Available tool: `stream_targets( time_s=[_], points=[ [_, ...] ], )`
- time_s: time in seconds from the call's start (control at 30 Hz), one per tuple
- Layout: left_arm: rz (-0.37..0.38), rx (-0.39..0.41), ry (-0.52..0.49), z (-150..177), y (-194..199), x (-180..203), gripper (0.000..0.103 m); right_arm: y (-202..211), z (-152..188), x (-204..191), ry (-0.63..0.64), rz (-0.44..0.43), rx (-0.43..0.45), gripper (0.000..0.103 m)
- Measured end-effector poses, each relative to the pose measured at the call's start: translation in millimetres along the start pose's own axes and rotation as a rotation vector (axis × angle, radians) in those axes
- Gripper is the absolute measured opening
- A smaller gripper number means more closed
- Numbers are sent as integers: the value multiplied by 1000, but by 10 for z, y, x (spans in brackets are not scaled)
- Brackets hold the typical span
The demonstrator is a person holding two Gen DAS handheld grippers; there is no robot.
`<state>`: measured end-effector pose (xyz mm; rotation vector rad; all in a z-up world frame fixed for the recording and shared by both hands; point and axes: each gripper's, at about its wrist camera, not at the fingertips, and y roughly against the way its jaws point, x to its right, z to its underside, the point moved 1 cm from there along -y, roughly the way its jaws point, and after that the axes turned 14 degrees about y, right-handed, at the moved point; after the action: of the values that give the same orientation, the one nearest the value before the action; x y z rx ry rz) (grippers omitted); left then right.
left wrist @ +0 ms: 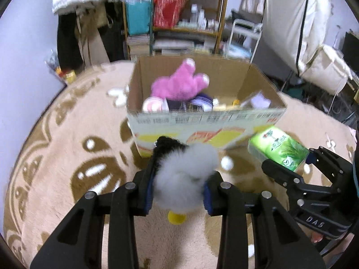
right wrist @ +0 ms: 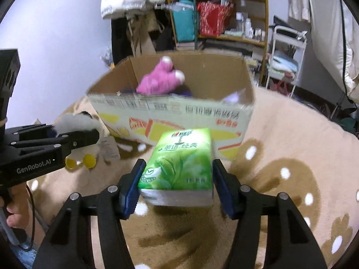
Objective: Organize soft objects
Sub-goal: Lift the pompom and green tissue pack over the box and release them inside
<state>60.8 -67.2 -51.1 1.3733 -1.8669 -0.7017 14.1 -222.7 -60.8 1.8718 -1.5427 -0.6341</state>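
Observation:
My left gripper [left wrist: 179,183] is shut on a white and black plush toy [left wrist: 186,177] with yellow feet, held above the rug just in front of the cardboard box [left wrist: 202,130]. My right gripper [right wrist: 177,179] is shut on a green tissue pack [right wrist: 179,165], held above the rug before the same box [right wrist: 170,116]. The box is open and holds a pink plush [left wrist: 177,83] and several small items. The tissue pack also shows in the left wrist view [left wrist: 278,148], and the plush toy also shows in the right wrist view [right wrist: 74,123].
A beige patterned rug [left wrist: 67,157] covers the floor. Behind the box stand a wooden shelf [left wrist: 179,18] full of bags and bottles, hanging clothes [left wrist: 76,22] and a white rack [right wrist: 287,51].

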Motion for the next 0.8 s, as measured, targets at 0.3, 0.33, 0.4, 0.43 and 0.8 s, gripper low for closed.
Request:
stream_targets(
  time_s=[0.3, 0.33, 0.4, 0.43, 0.8],
  points=[
    [41, 165, 8, -249, 323, -62, 33, 294, -237, -10, 5, 6, 135, 59],
    [40, 176, 9, -276, 322, -68, 33, 306, -254, -10, 3, 1, 146, 59],
    [45, 201, 8, -345, 344, -66, 33, 331, -298, 17, 5, 4, 169, 59],
    [49, 210, 7, -377, 338, -67, 33, 344, -329, 24, 4, 1, 183, 59],
    [46, 246, -32, -690, 51, 62, 33, 171, -560, 198, 0, -6, 245, 59]
  ],
)
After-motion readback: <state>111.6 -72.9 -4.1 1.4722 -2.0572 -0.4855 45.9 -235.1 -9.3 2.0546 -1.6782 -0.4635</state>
